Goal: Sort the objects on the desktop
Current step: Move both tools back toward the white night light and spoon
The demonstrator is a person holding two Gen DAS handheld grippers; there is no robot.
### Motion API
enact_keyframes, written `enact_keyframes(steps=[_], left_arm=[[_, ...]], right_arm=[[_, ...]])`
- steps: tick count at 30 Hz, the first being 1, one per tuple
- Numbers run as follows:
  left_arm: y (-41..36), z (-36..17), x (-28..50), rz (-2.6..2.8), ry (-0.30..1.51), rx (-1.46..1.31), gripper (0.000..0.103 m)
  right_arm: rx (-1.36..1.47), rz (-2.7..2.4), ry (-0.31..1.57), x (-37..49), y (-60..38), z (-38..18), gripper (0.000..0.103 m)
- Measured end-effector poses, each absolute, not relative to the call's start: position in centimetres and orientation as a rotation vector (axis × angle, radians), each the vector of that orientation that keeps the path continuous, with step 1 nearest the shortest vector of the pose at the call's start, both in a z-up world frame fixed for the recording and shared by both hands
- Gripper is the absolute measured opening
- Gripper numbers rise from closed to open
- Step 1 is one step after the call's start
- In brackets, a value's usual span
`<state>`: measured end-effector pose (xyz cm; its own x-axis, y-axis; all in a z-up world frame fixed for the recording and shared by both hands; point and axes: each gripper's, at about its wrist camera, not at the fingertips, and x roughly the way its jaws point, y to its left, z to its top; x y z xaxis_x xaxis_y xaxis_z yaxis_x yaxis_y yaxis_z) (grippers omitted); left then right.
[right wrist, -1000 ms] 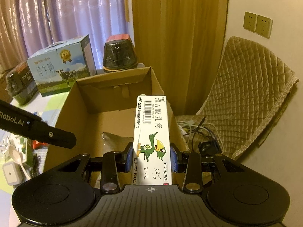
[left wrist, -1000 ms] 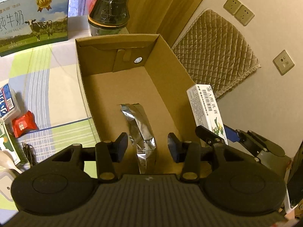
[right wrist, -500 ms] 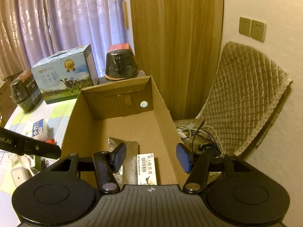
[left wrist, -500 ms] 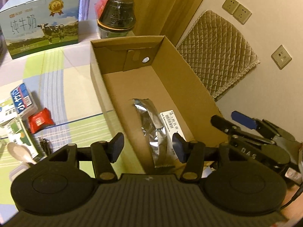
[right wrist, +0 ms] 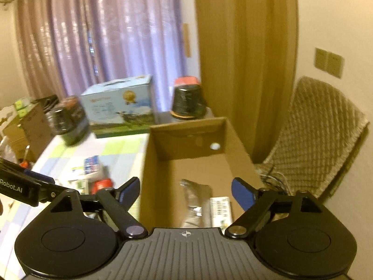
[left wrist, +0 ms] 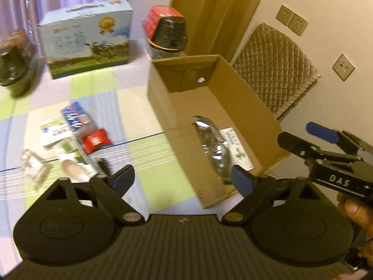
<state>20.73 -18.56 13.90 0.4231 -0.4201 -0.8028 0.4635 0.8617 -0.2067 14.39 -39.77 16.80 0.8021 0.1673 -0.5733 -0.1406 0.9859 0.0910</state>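
Two items now lie on the floor of the open brown cardboard box (left wrist: 235, 98): the crumpled silver foil pouch (left wrist: 211, 144) and, just beside it, the white ointment carton with a green bird print (left wrist: 236, 148), which a second ago was clamped in the right claw (right wrist: 185, 192). That claw has since let go and pulled back, its blue-tipped fingers wide apart and holding nothing. The left claw (left wrist: 184, 179) is spread and empty too, and has swung toward the bench (left wrist: 144, 121), so one more piece counts as sorted and the next pick is probably on the left. Only the left view shows the leftovers clearly: a red sachet (left wrist: 96, 140), a blue-and-white packet (left wrist: 75, 116), a pale spoon (left wrist: 73, 166). The right view shows the box's far wall head-on, but blurred.
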Motion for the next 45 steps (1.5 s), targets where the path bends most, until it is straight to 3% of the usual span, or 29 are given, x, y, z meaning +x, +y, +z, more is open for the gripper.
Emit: enact_keyframes(steps=[5, 18, 31, 36, 40, 42, 45], left_arm=[[-13.9, 14.9, 19.0, -0.493, 0.938, 0.058, 0.1], [-2.6, 13.0, 16.4, -0.317, 0.939, 0.047, 0.102], [-1.3, 4.8, 16.5, -0.356, 0.933, 0.221, 0.101], [-2.4, 2.4, 17.2, -0.394, 0.89, 0.29, 0.101], [-3.9, 0.8, 17.0, -0.434, 0.754, 0.447, 0.101], [-4.6, -0.1, 17.1, -0.468, 0.712, 0.511, 0.1], [-5.5, -1.2, 17.4, -0.512, 0.684, 0.578, 0.099]], right_arm=[[0.044, 0.221, 0.594, 13.1, -36.7, 17.4, 0.101], [-0.027, 0.363, 0.602, 11.3, -29.2, 14.3, 0.101], [-0.039, 0.441, 0.736, 13.0, -26.0, 6.4, 0.1], [-0.104, 0.461, 0.758, 14.7, -24.5, 4.4, 0.085], [-0.166, 0.475, 0.773, 16.5, -23.5, 2.8, 0.077], [-0.173, 0.482, 0.793, 17.7, -23.2, 2.2, 0.064], [-0.207, 0.494, 0.8, 19.1, -22.5, 1.7, 0.057]])
